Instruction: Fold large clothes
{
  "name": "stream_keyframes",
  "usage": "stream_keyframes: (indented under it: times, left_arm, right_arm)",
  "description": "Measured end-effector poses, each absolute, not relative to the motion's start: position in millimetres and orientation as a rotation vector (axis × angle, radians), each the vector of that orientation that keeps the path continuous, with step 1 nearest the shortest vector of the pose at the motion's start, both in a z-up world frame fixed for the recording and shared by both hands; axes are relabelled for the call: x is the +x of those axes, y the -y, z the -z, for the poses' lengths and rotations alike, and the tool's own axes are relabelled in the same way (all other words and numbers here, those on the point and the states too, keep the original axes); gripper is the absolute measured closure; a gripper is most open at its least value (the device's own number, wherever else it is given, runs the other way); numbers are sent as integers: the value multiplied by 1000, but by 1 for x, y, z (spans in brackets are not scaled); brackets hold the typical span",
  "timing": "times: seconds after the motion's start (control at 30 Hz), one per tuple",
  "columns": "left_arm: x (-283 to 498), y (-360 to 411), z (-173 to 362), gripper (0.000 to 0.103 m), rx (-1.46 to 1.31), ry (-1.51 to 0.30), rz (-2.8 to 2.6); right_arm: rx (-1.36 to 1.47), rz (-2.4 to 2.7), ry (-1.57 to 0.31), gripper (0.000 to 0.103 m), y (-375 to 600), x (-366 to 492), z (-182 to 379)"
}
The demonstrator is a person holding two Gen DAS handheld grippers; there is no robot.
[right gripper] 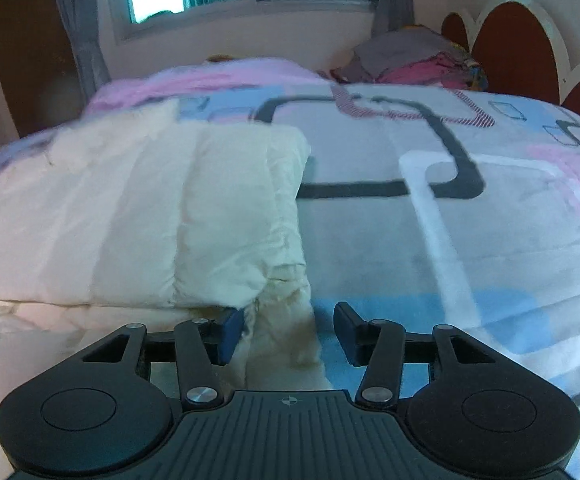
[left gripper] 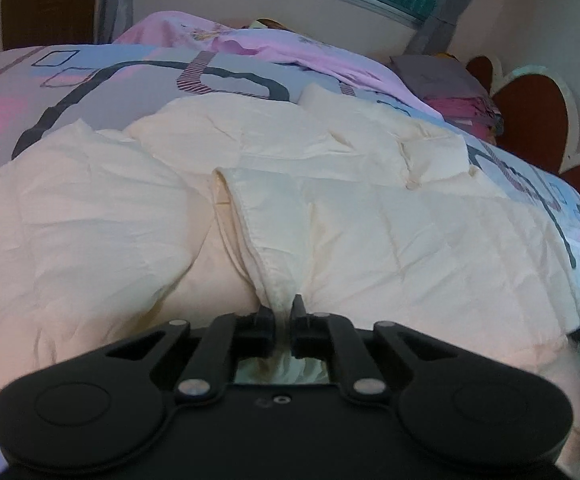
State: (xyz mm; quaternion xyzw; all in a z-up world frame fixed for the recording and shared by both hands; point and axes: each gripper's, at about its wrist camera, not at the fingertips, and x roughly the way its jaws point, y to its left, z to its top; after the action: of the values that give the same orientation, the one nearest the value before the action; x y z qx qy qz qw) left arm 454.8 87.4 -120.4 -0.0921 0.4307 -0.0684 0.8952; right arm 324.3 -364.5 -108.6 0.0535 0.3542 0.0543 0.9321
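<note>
Left claw [left gripper: 283, 316] pinched — right claw [right gripper: 288, 330] agape

The puffy jacket [left gripper: 329, 184] is cream all over, with stitched quilting lines and a yellowish stain near its edge. Under it, the bedsheet [right gripper: 469, 220] is pale grey with blocks of light blue and pink, thick dark grey looping bands, white bands and striped maroon loops. Both grippers are black, the headboard [right gripper: 517, 48] is reddish brown edged in white, and a pink blanket [left gripper: 290, 46] lies farther back.

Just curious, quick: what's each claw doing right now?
Left gripper: shut on the cream jacket.
Right gripper: open, holding nothing.
</note>
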Motion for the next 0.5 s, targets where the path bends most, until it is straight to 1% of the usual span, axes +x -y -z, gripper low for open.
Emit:
stream_keyframes:
  times: [0.03,0.07,0.1,0.13,0.17,0.2,0.23,0.27,0.3,0.33,0.37,0.47,0.5]
  left_arm:
    - [453,-89,116,80,-187,-892,132]
    - [448,-92,110,76,-184,-870,113]
    - [442,-94,103,68,-173,-831,98]
    - [439,-95,95,55,-165,-796,99]
    - [439,-96,91,48,-158,-778,96]
    - [444,-95,89,35,-146,-773,95]
    - [453,-93,90,30,-131,-783,85]
    - [462,-91,92,31,-128,-798,84]
    - [471,-92,96,36,-138,-808,90]
    - [480,-93,100,45,-156,-822,91]
    - [488,-94,105,51,-176,-845,93]
    - [502,-98,116,62,-228,-874,108]
    - [503,-98,119,72,-238,-878,117]
  right_arm:
    - [122,-117,-689,58,370,315,99]
    - [138,-123,-657,74,375,309,90]
    - [157,-125,-630,78,380,307,80]
    - [178,-124,-610,78,383,312,72]
    - [215,-126,-604,78,388,322,68]
    - [288,-128,-613,76,395,340,66]
    - [348,-132,-630,70,400,358,66]
    - [386,-126,-632,50,404,375,67]
    - [408,-131,-622,42,407,393,68]
    - [436,-146,-636,42,409,412,71]
    - [468,-152,-665,42,410,429,75]
    - [524,-186,-723,42,411,467,88]
    - [532,-200,-744,43,411,474,91]
